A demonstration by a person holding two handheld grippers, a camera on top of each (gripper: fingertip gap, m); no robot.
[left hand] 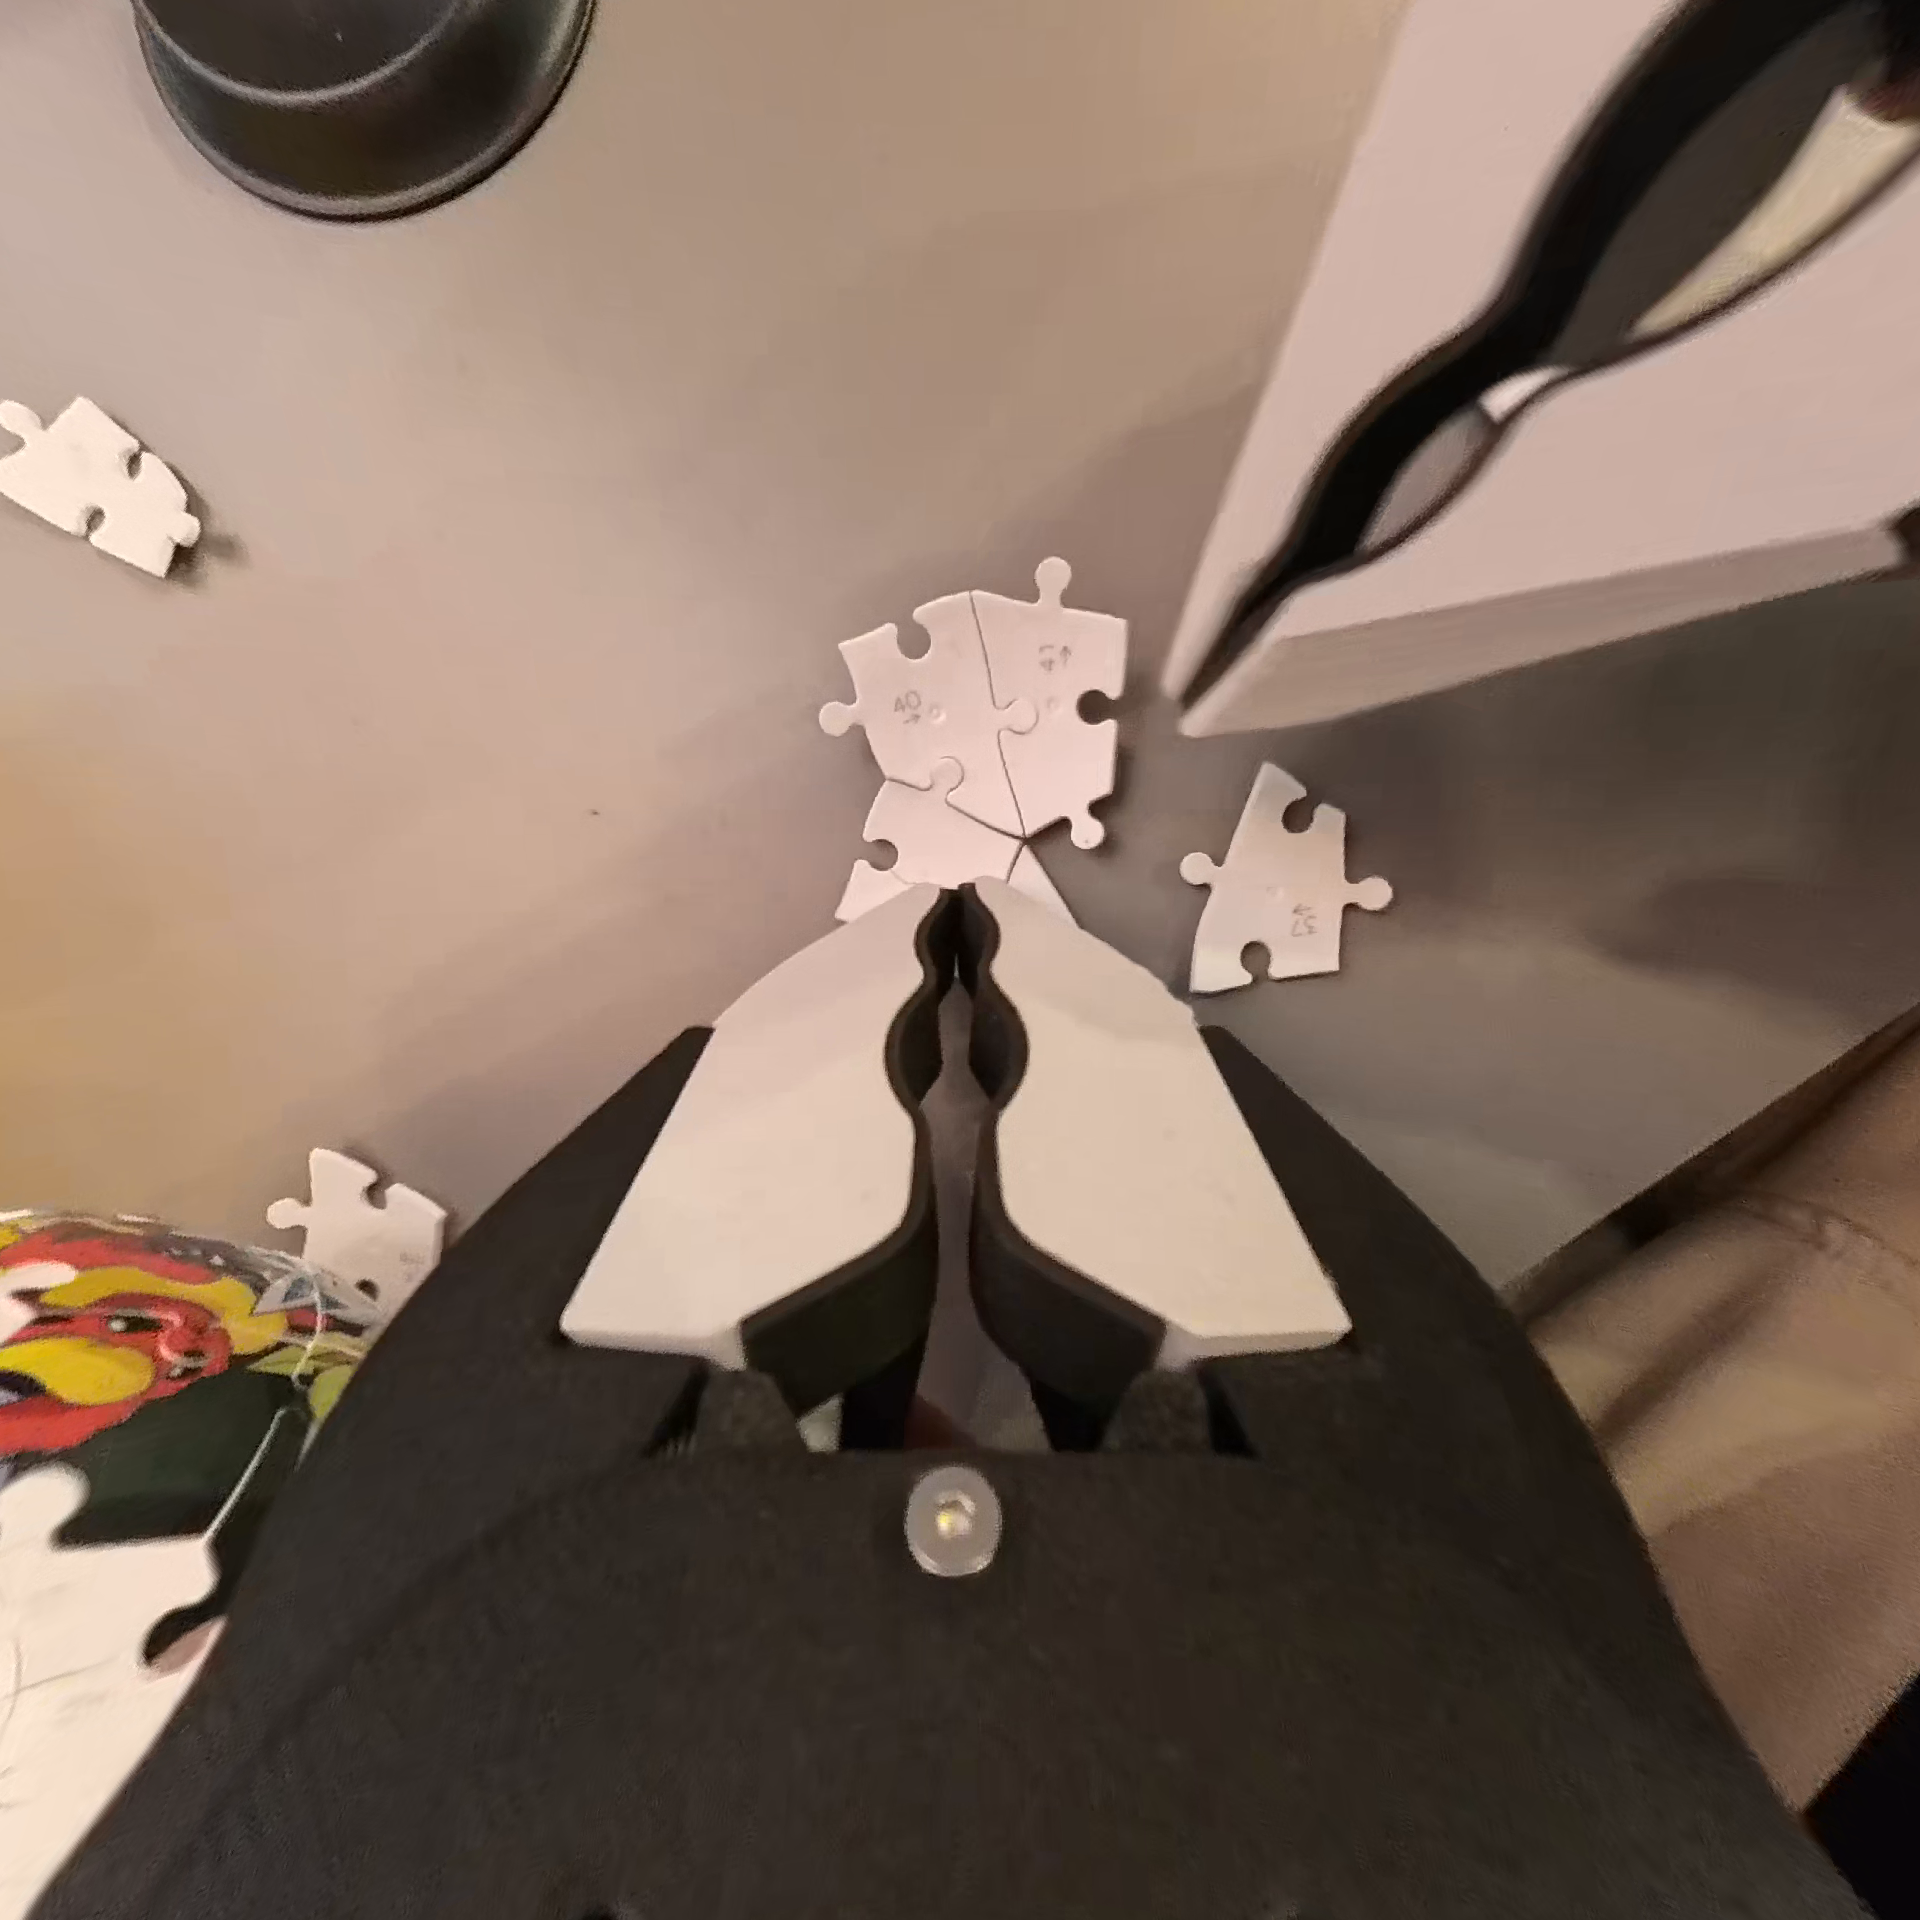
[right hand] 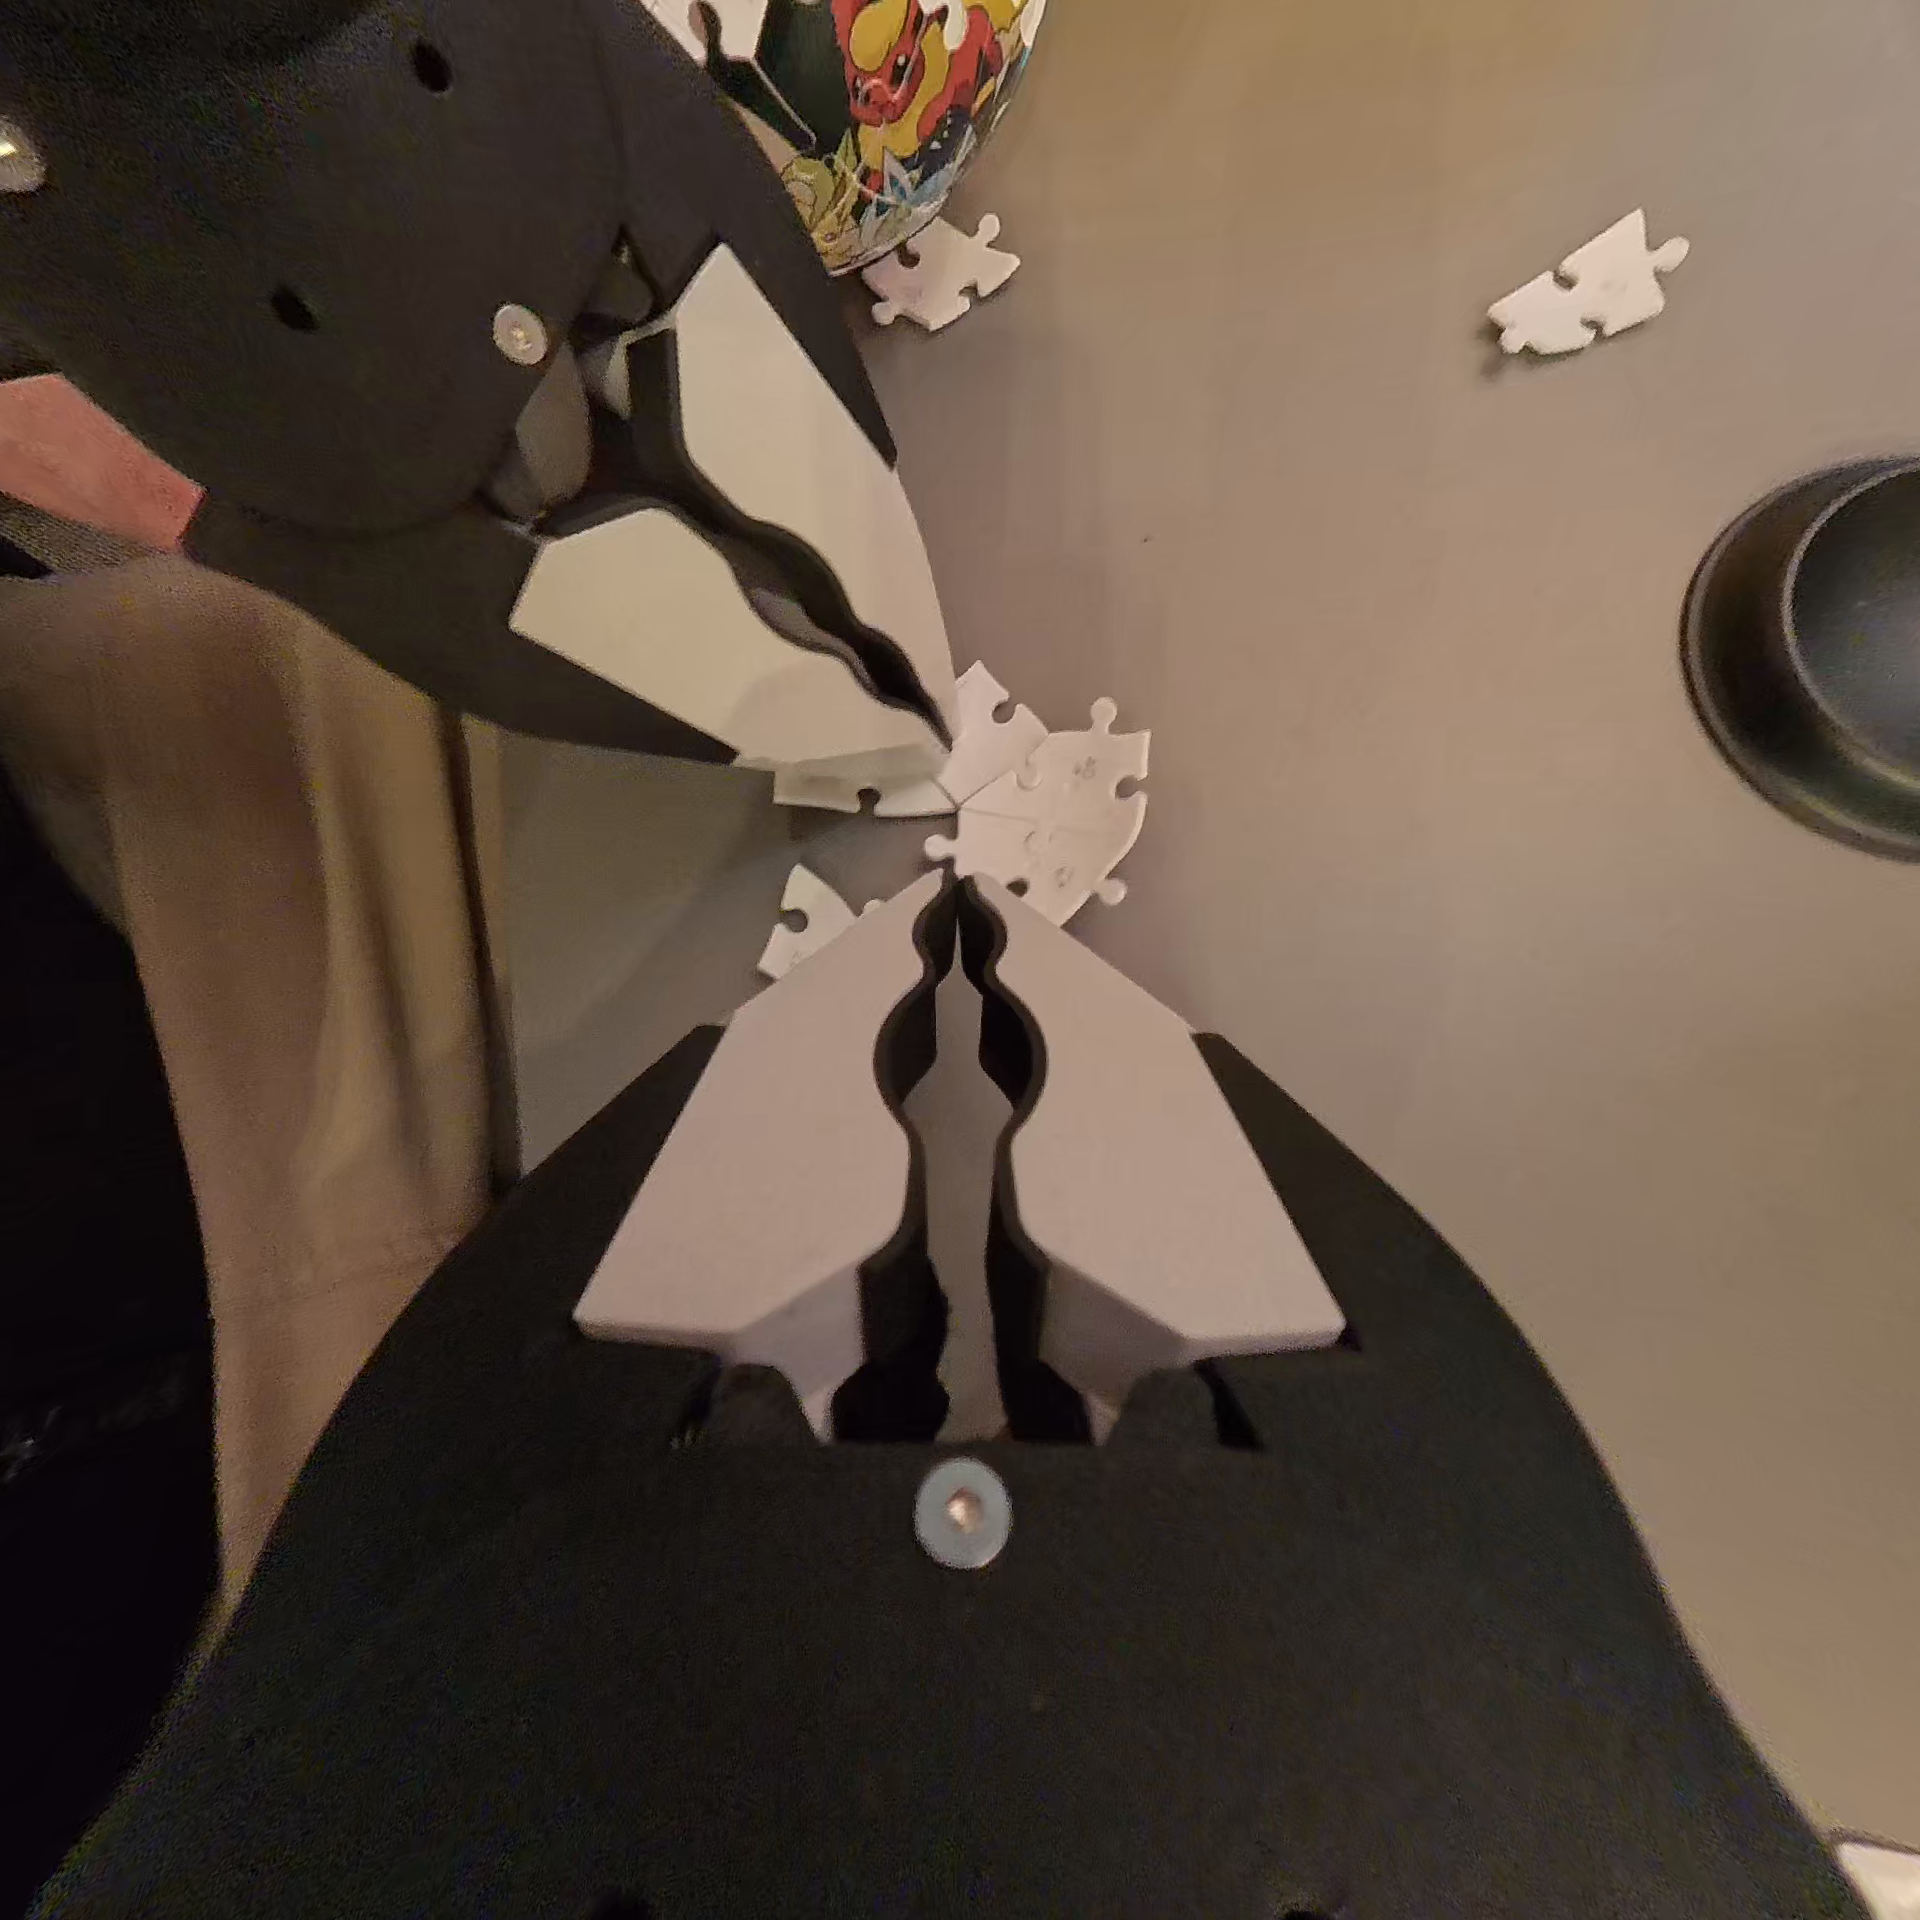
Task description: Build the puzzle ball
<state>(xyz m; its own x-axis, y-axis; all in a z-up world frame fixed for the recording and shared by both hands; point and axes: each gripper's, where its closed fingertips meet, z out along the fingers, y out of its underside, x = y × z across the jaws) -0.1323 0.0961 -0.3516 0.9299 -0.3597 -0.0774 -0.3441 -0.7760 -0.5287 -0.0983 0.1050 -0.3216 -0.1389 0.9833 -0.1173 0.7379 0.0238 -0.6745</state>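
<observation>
A cluster of several joined white puzzle pieces (left hand: 987,727) lies blank side up on the grey table; it also shows in the right wrist view (right hand: 1049,821). My left gripper (left hand: 958,896) is shut, its tips resting on the cluster's near edge, as the right wrist view (right hand: 940,740) also shows. My right gripper (right hand: 958,888) is shut and empty, its tips just beside the cluster's edge; in the left wrist view it (left hand: 1210,665) is blurred. A loose white piece (left hand: 1283,894) lies beside the cluster, half hidden under my right finger (right hand: 805,925). The colourful, partly built puzzle ball (left hand: 125,1351) (right hand: 914,104) stands behind my left gripper.
A black round stand (left hand: 353,94) (right hand: 1829,655) sits on the table. Two joined white pieces (left hand: 99,483) (right hand: 1590,296) lie apart, and one piece (left hand: 364,1216) (right hand: 940,275) lies against the ball. The table edge (left hand: 1558,1195) is close by. Beige fabric (right hand: 312,935) hangs past it. The grippers' ends are close to 5 cm from one another. About 4 cm separates my right fingertips from the loose white piece (left hand: 1283,894).
</observation>
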